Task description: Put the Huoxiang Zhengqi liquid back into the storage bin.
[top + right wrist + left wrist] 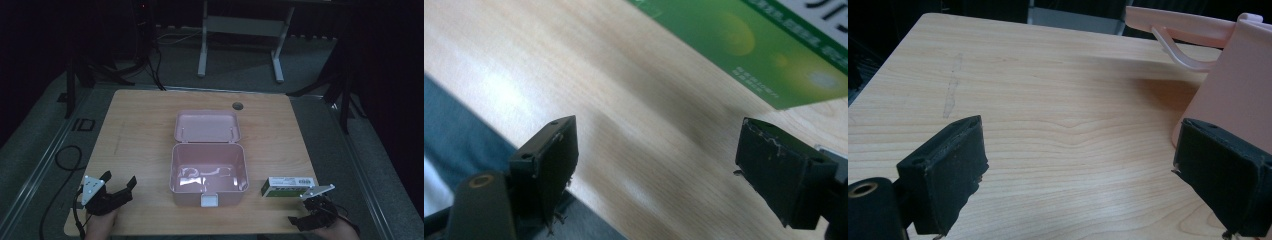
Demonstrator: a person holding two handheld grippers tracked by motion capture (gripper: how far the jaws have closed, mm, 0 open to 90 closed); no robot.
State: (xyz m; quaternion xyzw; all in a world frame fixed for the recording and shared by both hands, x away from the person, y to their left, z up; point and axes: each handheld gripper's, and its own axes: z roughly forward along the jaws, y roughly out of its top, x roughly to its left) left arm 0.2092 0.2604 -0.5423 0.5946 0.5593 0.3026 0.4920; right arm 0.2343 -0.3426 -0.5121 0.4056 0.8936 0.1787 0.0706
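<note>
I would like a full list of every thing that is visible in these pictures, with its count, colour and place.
Box: one, pink, open and empty, middle of the table, lid folded back.
Carton: one, green and white, lying flat to the right of the box, just ahead of the right tongs.
Table: one, light wood.
Round hole: one, dark, far edge of the table.
Desk frame: one, white legs, on the floor behind.
Left tongs: one, black, open, near left corner, holding nothing.
Right tongs: one, black, open, near right corner, holding nothing.
</note>
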